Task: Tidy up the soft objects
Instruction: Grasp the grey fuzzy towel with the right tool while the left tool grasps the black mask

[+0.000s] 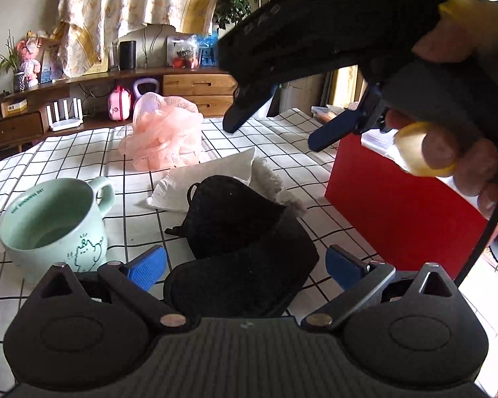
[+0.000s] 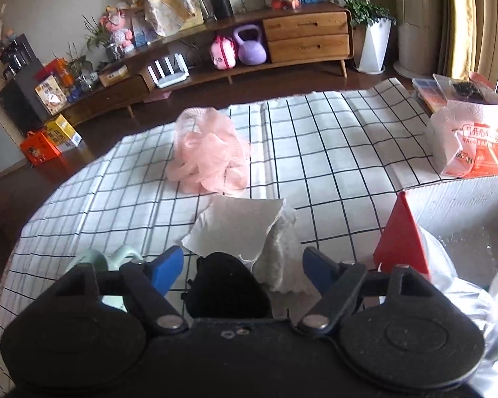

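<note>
A black eye mask point(image 1: 249, 252) lies on the checked counter point(image 1: 66, 152), between the spread jaws of the left gripper point(image 1: 245, 265), whose blue pads do not touch it. The right gripper point(image 2: 242, 265) hangs above the same mask, its jaws apart and holding nothing. Just beside the mask, on its far side, lie a white pillow point(image 1: 209, 179) and a fluffy white cloth point(image 2: 282, 258); farther off rests a pink mesh bath puff point(image 2: 209, 156). A mint mug point(image 1: 53, 222) stands left of the mask, and a red box point(image 1: 401, 205) to its right already holds crinkled plastic-wrapped items. Sorting appears barely under way: four soft things remain loose. Beyond the mask, a wooden sideboard point(image 2: 302, 33) lines the wall, with a purple kettlebell point(image 2: 250, 46) beneath it.
</note>
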Demonstrator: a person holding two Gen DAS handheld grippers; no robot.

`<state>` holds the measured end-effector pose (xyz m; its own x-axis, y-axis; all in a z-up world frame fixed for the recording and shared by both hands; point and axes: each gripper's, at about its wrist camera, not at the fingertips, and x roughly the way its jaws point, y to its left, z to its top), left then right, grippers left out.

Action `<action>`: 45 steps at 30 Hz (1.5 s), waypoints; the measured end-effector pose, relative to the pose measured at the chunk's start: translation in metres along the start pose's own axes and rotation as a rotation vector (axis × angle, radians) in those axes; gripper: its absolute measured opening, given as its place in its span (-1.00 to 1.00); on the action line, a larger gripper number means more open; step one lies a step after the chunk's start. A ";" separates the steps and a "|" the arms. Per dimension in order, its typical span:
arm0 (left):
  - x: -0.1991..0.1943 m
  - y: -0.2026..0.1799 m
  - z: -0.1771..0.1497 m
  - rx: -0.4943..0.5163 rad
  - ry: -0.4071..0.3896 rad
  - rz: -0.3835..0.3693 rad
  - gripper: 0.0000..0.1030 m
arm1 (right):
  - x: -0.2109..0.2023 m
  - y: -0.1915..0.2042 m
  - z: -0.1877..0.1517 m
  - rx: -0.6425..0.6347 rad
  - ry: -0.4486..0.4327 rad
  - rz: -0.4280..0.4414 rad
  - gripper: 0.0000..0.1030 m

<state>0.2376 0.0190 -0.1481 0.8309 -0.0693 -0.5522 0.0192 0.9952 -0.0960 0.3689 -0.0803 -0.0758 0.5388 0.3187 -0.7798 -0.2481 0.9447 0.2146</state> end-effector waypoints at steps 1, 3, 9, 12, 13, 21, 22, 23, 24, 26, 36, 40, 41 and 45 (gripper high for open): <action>0.003 0.000 0.000 0.001 0.001 0.001 0.99 | 0.004 0.000 0.000 0.000 0.006 -0.008 0.41; 0.008 0.001 -0.001 0.002 0.007 0.001 0.99 | 0.011 -0.002 -0.002 0.001 0.022 -0.014 0.27; 0.022 0.000 -0.003 0.018 0.018 -0.005 0.99 | 0.023 -0.005 -0.004 -0.010 0.041 -0.027 0.05; 0.026 -0.001 -0.003 0.032 0.019 -0.016 0.99 | 0.024 -0.009 -0.006 -0.005 0.040 -0.027 -0.07; 0.027 -0.003 -0.003 0.040 0.018 -0.020 0.98 | 0.026 -0.011 -0.006 -0.002 0.044 -0.027 -0.13; 0.038 -0.009 -0.001 0.079 0.036 -0.057 0.67 | 0.037 -0.016 -0.011 0.005 0.065 -0.011 -0.54; 0.040 -0.009 -0.002 0.079 0.045 -0.056 0.50 | 0.037 -0.017 -0.011 0.006 0.061 -0.005 -0.62; 0.041 -0.010 -0.002 0.082 0.052 -0.056 0.40 | 0.037 -0.017 -0.012 0.006 0.057 -0.001 -0.71; 0.042 -0.010 -0.002 0.082 0.056 -0.061 0.34 | 0.036 -0.018 -0.012 0.008 0.054 -0.001 -0.75; 0.042 -0.010 -0.002 0.085 0.061 -0.067 0.07 | 0.034 -0.019 -0.014 0.013 0.043 0.007 -0.91; 0.035 -0.006 0.000 0.044 0.063 -0.077 -0.70 | 0.000 -0.020 -0.018 0.003 -0.062 0.015 -0.97; 0.025 -0.003 0.000 0.019 0.071 -0.083 -0.73 | -0.024 -0.019 -0.020 0.003 -0.112 0.041 -0.98; 0.023 -0.002 0.000 0.008 0.074 -0.085 -0.75 | -0.031 -0.018 -0.021 0.003 -0.124 0.045 -0.98; 0.009 0.004 0.005 -0.034 0.089 -0.092 -0.77 | -0.060 -0.016 -0.026 -0.002 -0.164 0.073 -0.98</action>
<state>0.2478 0.0226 -0.1492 0.7740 -0.1670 -0.6108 0.0728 0.9817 -0.1762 0.3197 -0.1161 -0.0480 0.6434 0.3950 -0.6558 -0.2928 0.9185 0.2659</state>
